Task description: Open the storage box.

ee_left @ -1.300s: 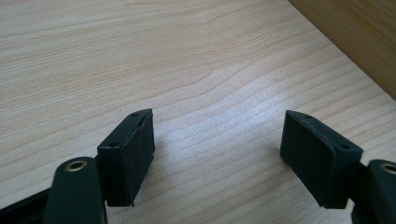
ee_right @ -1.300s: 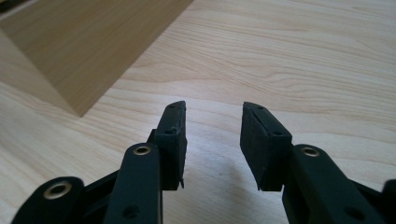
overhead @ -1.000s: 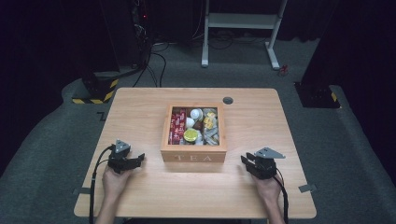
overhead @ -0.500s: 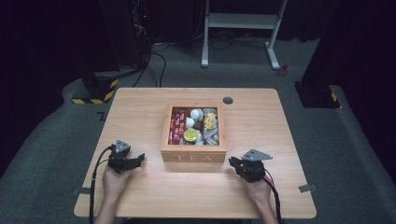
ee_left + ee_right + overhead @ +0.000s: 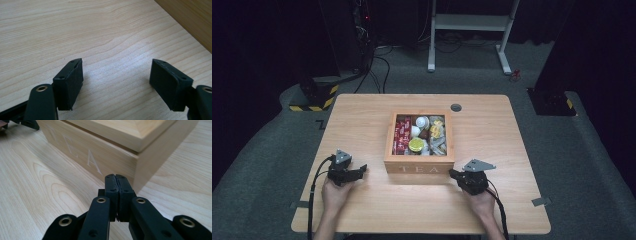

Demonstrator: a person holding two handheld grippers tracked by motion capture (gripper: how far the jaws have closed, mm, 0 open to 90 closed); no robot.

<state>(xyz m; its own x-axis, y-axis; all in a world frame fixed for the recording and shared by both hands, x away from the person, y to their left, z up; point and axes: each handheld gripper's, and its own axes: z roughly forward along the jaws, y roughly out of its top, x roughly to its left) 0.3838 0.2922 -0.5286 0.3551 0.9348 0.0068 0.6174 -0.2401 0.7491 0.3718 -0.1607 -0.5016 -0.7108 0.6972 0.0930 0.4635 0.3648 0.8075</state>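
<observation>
An open wooden box marked TEA (image 5: 419, 166) stands mid-table, holding red packets, white pods, a yellow-lidded jar and several sachets. My left gripper (image 5: 362, 170) rests on the table to the box's left, and its jaws stand open over bare wood (image 5: 116, 67). My right gripper (image 5: 452, 173) sits just off the box's front right corner. Its jaws have just been closing and now meet, shut with nothing between them (image 5: 116, 178), pointing at the box's lettered front wall (image 5: 82, 150).
A small grey round cap (image 5: 456, 107) sits in the table's far side behind the box. Bare wooden tabletop (image 5: 512, 140) surrounds the box. Behind the table, a white stand (image 5: 472, 22) and a black-and-yellow striped base (image 5: 314, 95) rest on the grey floor.
My right gripper has slid left along the front of the table toward the box's front right corner. My left gripper has stayed in place.
</observation>
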